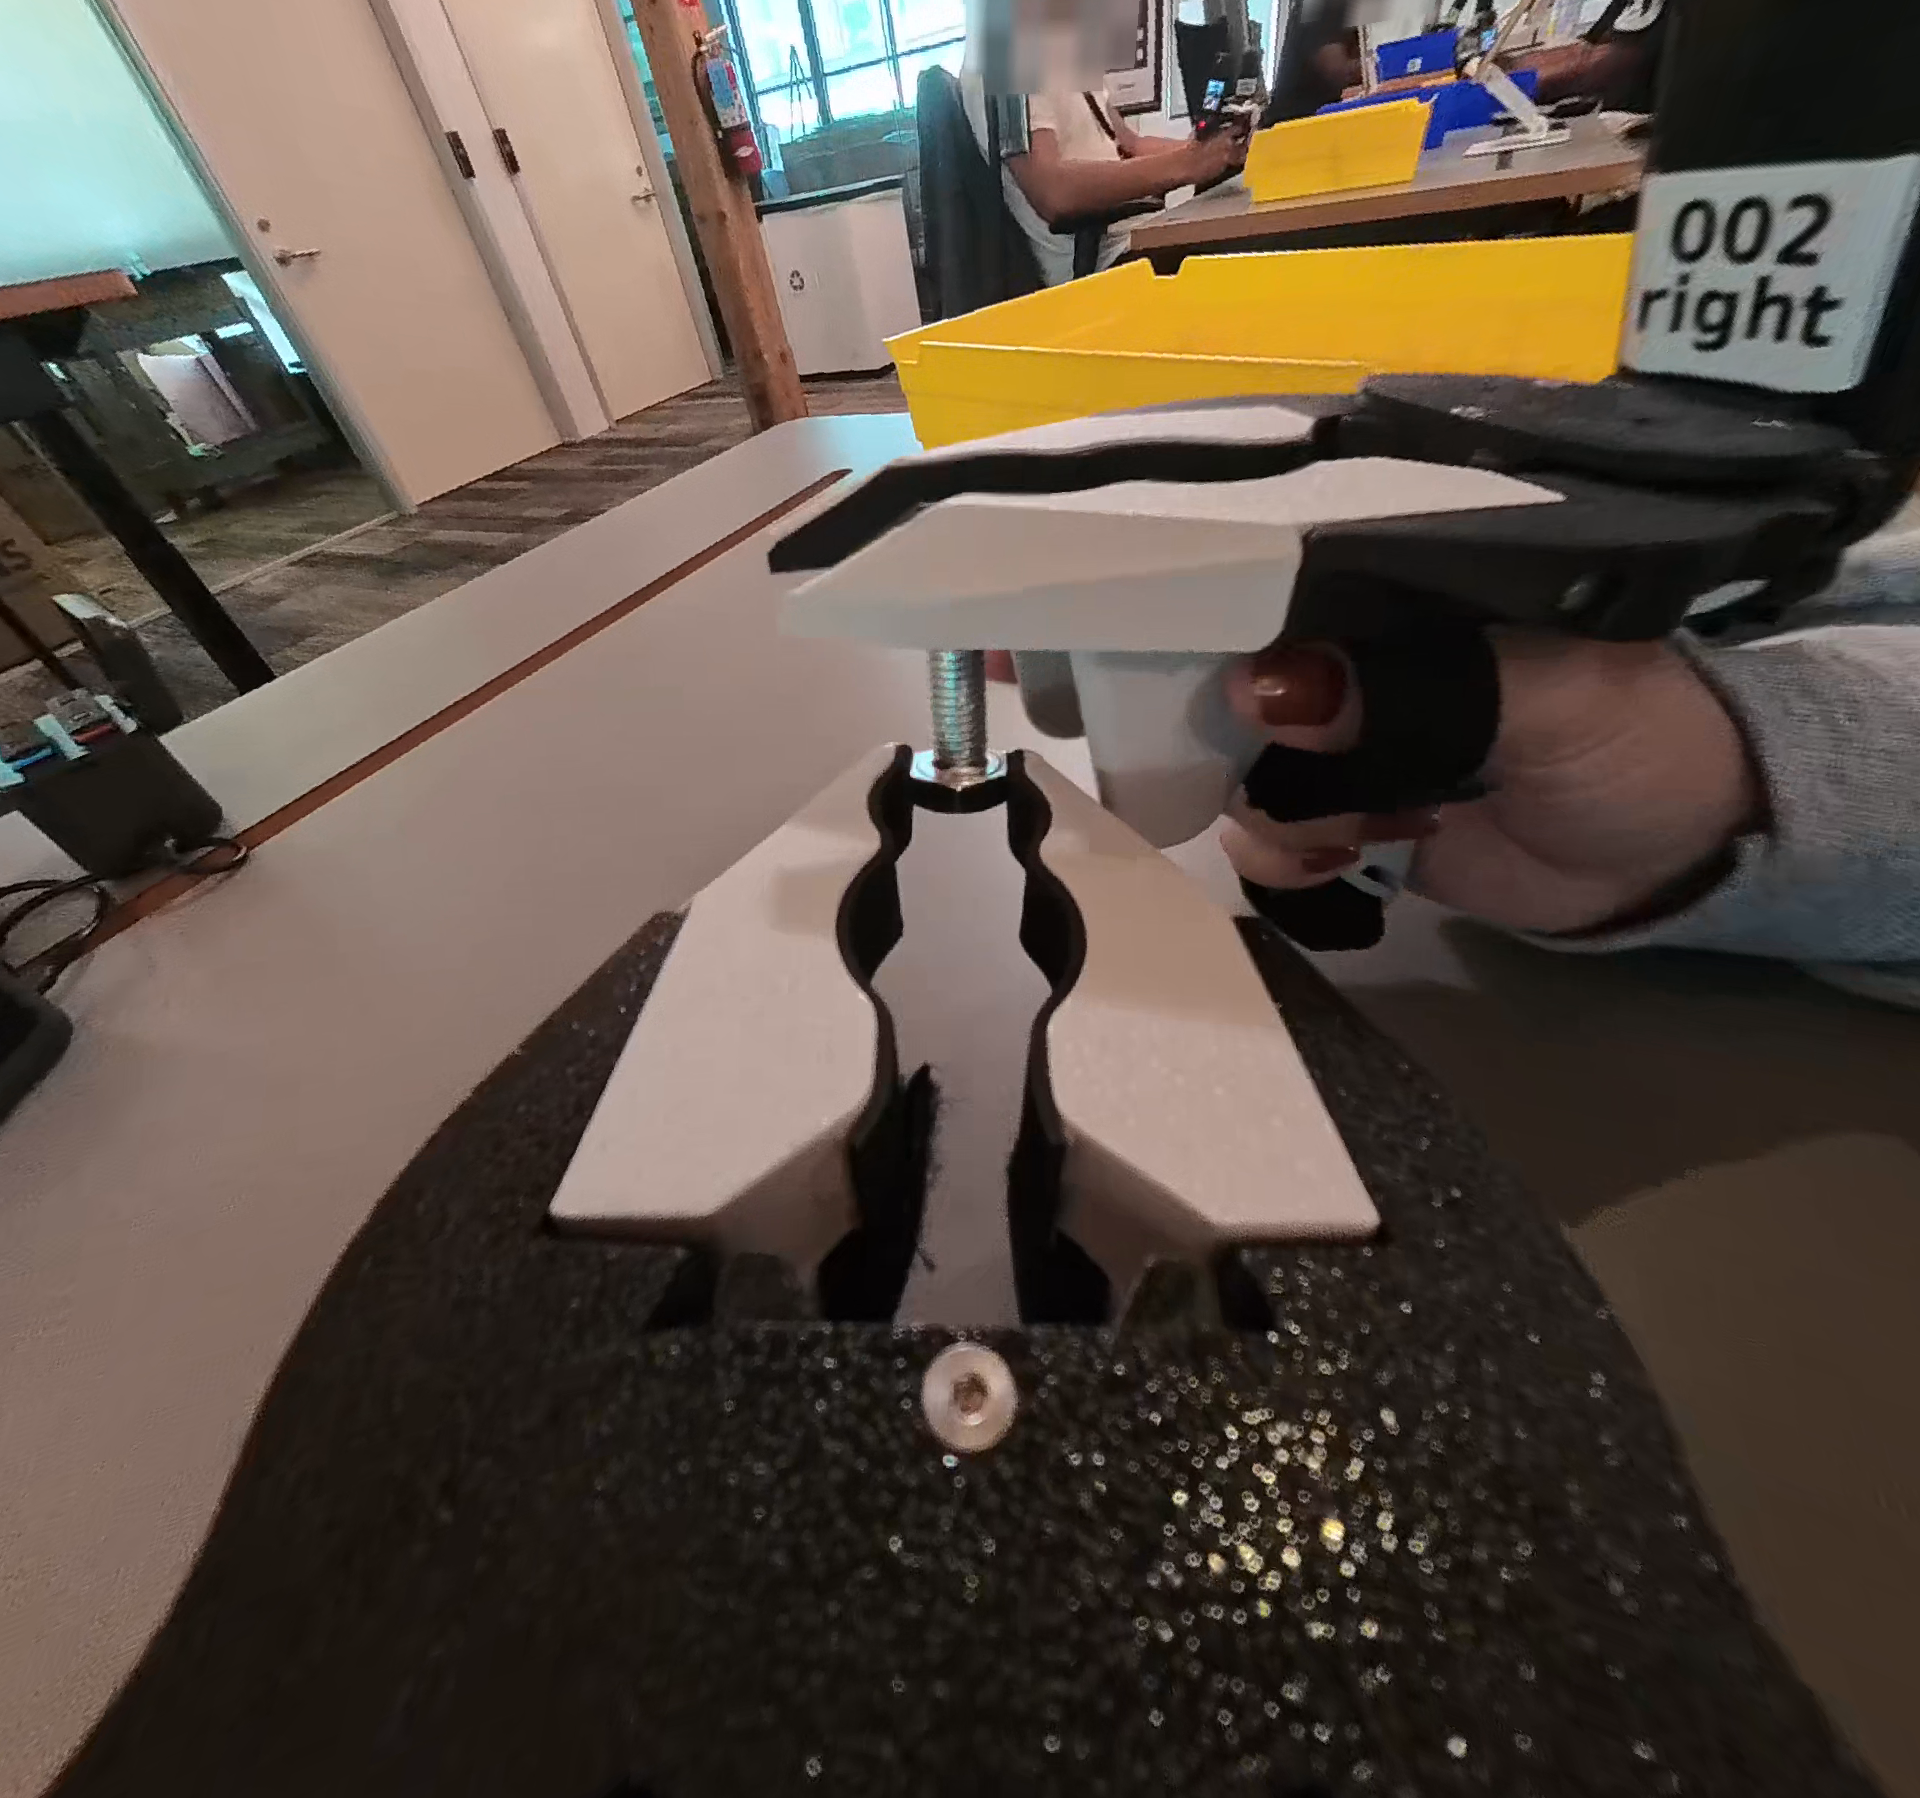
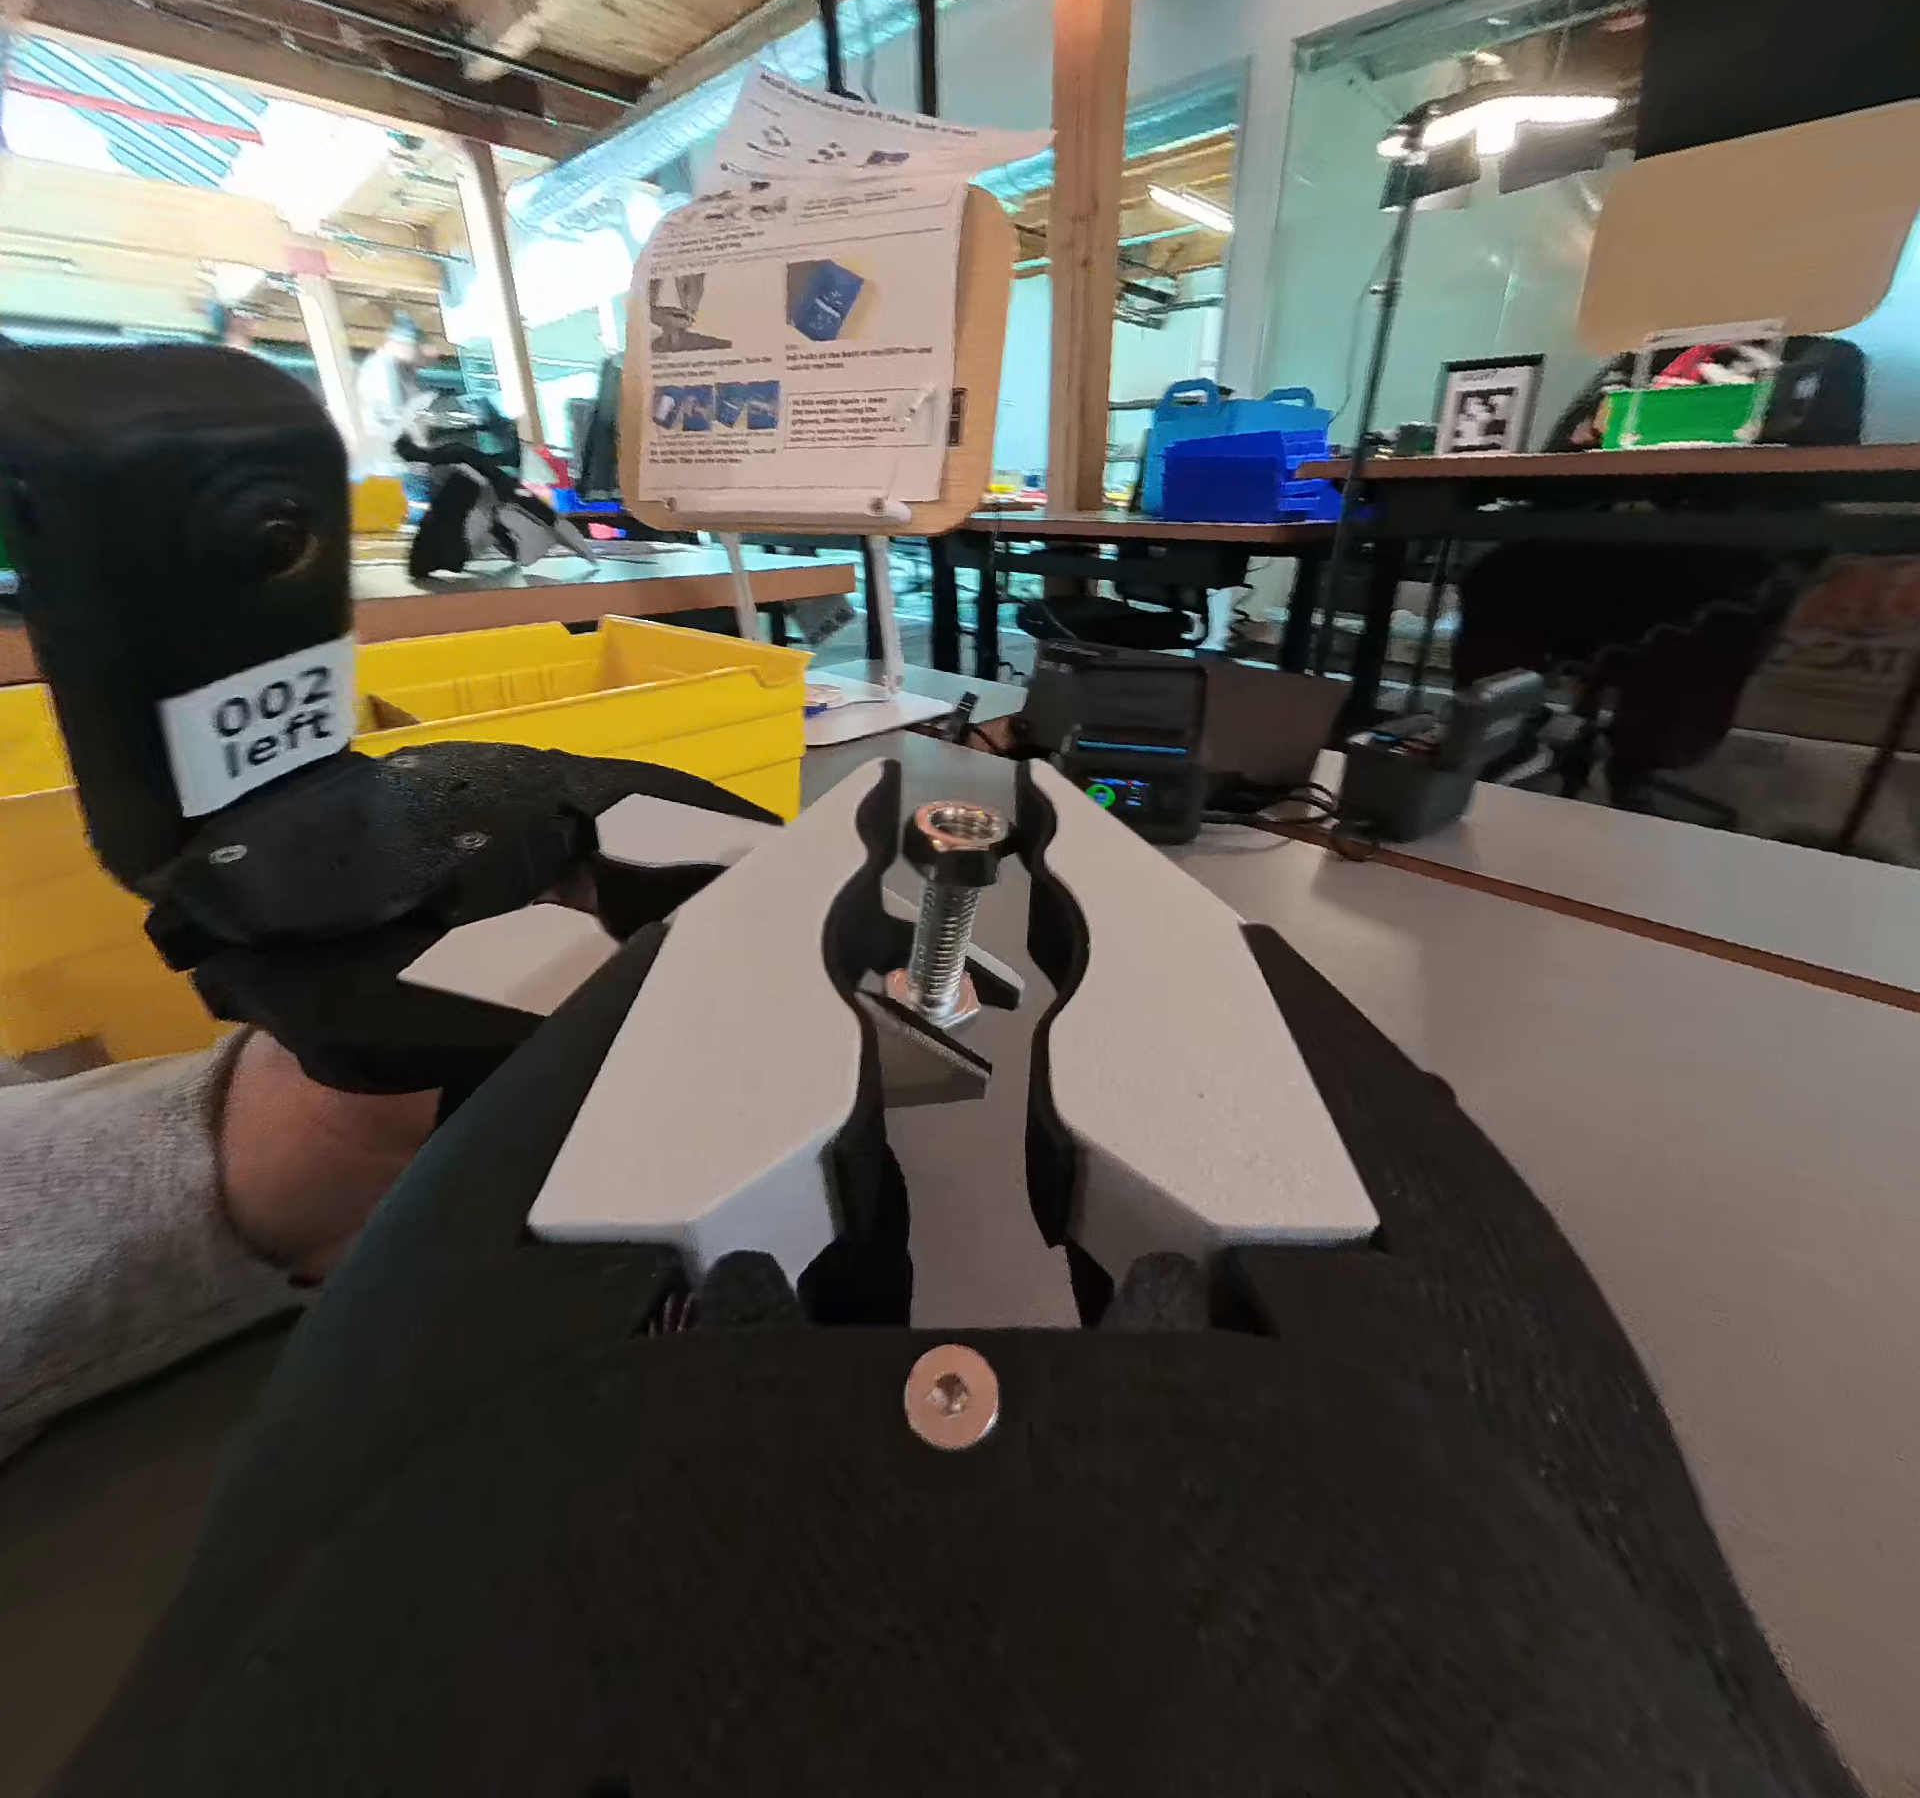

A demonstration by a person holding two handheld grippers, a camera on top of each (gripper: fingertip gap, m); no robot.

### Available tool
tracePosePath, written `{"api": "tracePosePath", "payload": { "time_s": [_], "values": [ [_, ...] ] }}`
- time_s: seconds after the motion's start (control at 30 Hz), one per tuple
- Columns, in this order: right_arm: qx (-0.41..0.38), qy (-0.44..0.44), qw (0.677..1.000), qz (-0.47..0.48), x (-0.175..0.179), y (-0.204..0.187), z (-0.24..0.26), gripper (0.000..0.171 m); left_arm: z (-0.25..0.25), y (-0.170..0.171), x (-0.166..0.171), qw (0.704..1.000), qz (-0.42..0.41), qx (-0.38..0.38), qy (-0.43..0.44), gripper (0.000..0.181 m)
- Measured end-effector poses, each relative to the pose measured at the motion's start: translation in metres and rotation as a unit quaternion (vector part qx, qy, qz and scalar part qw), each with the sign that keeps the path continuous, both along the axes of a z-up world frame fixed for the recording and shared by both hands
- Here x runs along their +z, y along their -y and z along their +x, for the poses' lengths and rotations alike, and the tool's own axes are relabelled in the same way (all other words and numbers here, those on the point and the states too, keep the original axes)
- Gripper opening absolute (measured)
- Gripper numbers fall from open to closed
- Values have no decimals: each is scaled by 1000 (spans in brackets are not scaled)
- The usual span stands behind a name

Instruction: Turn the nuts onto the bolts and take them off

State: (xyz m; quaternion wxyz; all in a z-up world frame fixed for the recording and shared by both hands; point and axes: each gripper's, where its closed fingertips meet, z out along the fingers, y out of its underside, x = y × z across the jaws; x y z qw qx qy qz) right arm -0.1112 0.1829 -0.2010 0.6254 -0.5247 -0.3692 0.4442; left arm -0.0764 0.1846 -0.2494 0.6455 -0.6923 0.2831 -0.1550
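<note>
On our left, the left gripper (image 1: 958,780) has its jaws clamped on the nut (image 1: 958,769) at the lower end of the upright bolt (image 2: 943,933). On our right, the right gripper (image 2: 951,829) pinches the bolt's dark head (image 2: 951,839) from above. We should keep the bolt straight through the nut, hold the nut still, and turn the head in short, even twists.

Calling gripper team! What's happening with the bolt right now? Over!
Left gripper shut on silver hex nut low on upright threaded steel bolt. Right gripper shut on the bolt's dark hex head. Nothing blocking; yellow plastic bin sits behind.
</note>
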Motion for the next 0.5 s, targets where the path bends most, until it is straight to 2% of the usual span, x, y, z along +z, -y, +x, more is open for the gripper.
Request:
{"api": "tracePosePath", "payload": {
  "time_s": [0.13,0.3,0.5],
  "values": [
    [88,4,996,6,4,15,-3,56,-5,0,1,1000,-3,0,7,16],
    [148,26,989,11,0,27,-5,63,-3,2,1,1000,-4,-15,10,16],
    [148,33,988,12,-2,24,-2,59,-25,-2,8,998,-7,23,53,16]
  ]
}}
